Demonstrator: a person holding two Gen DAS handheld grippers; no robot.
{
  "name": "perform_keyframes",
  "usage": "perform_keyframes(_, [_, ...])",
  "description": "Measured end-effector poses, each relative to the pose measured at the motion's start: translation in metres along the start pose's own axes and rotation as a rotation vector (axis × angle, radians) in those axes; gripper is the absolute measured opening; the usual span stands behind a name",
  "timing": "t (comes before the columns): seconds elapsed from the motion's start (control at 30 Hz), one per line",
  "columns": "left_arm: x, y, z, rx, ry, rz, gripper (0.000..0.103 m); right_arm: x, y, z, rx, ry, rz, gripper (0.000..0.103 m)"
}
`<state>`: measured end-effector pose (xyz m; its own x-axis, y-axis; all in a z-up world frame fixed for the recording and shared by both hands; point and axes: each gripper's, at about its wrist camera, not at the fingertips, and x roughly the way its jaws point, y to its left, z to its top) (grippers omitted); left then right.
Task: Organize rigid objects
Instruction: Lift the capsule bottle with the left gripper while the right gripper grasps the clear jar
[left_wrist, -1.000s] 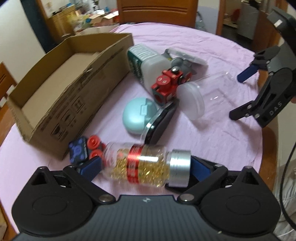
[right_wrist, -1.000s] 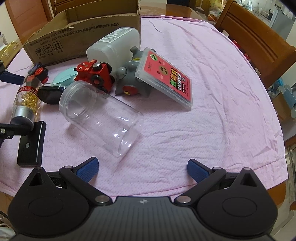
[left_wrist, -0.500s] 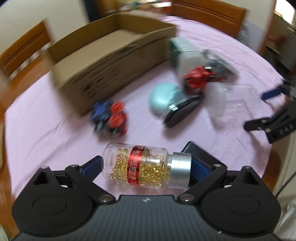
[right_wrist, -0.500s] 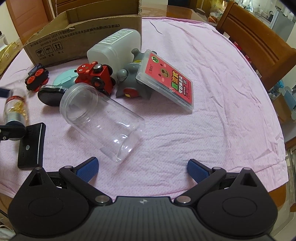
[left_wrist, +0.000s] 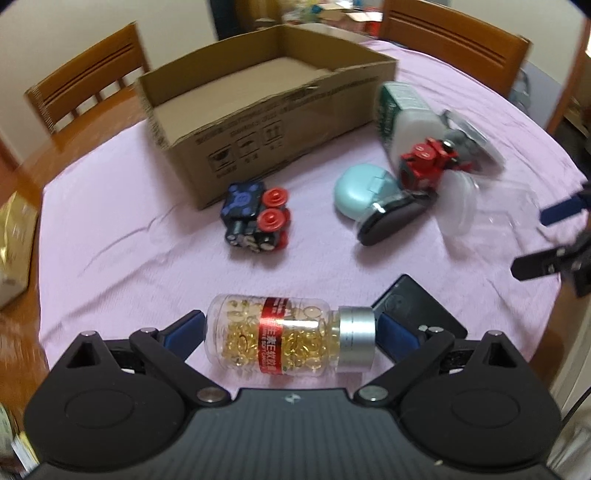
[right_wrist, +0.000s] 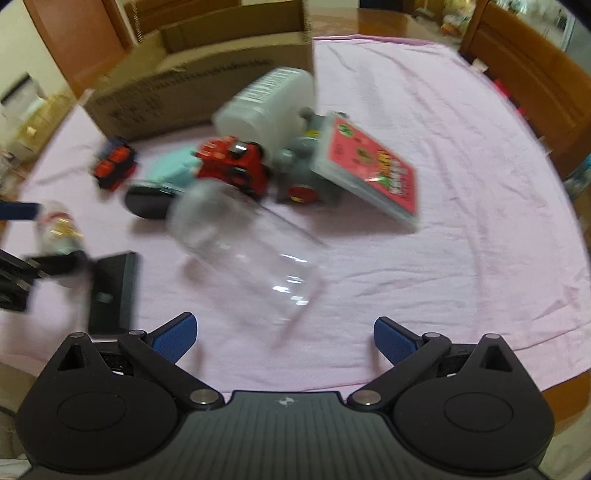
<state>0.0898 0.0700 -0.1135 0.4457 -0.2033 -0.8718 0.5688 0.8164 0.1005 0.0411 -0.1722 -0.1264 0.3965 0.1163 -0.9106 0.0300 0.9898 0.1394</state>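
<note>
My left gripper (left_wrist: 290, 334) is shut on a clear capsule bottle (left_wrist: 288, 338) with a red label and silver cap, held sideways above the pink cloth. An open cardboard box (left_wrist: 266, 122) stands beyond it. A blue and red toy (left_wrist: 256, 218), a teal case (left_wrist: 364, 190), a red toy engine (left_wrist: 428, 162), a white bottle (left_wrist: 402, 114) and a clear jar (right_wrist: 243, 243) lie on the cloth. My right gripper (right_wrist: 285, 338) is open and empty, just in front of the clear jar. It also shows in the left wrist view (left_wrist: 554, 240).
A black flat device (left_wrist: 417, 314) lies under the left gripper's right finger. A pink card case (right_wrist: 369, 166) leans on a grey toy (right_wrist: 303, 177). Wooden chairs (left_wrist: 88, 77) stand around the round table. A gold packet (left_wrist: 14, 236) sits at the left edge.
My left gripper has lifted the capsule bottle and pulled back, swinging left towards the box. My right gripper has moved closer to the clear jar.
</note>
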Motion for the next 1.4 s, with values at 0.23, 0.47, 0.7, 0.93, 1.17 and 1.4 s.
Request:
perform_keyframes(0.23, [0.008, -0.001, 0.003, 0.140, 0.011, -0.027, 0.099, 0.002, 0.004, 0.020, 0.089, -0.004, 0.077, 0.103])
perform_keyframes(0.47, [0.010, 0.006, 0.004, 0.143, 0.012, -0.074, 0.099, 0.012, 0.013, 0.039, 0.156, -0.030, 0.046, 0.103])
perform_keyframes(0.7, [0.016, 0.010, 0.007, 0.135, 0.019, -0.121, 0.095, 0.024, 0.026, 0.053, 0.130, -0.023, -0.067, 0.103])
perform_keyframes(0.93, [0.014, 0.012, 0.006, 0.101, 0.015, -0.114, 0.095, 0.023, 0.024, 0.046, 0.063, -0.014, -0.163, 0.103])
perform_keyframes(1.17, [0.015, 0.020, 0.009, -0.102, 0.033, -0.017, 0.095, 0.022, 0.016, 0.022, -0.064, -0.037, -0.200, 0.103])
perform_keyframes(1.4, [0.017, 0.016, -0.001, -0.168, 0.048, 0.023, 0.096, 0.031, 0.007, 0.011, -0.056, -0.056, -0.160, 0.103])
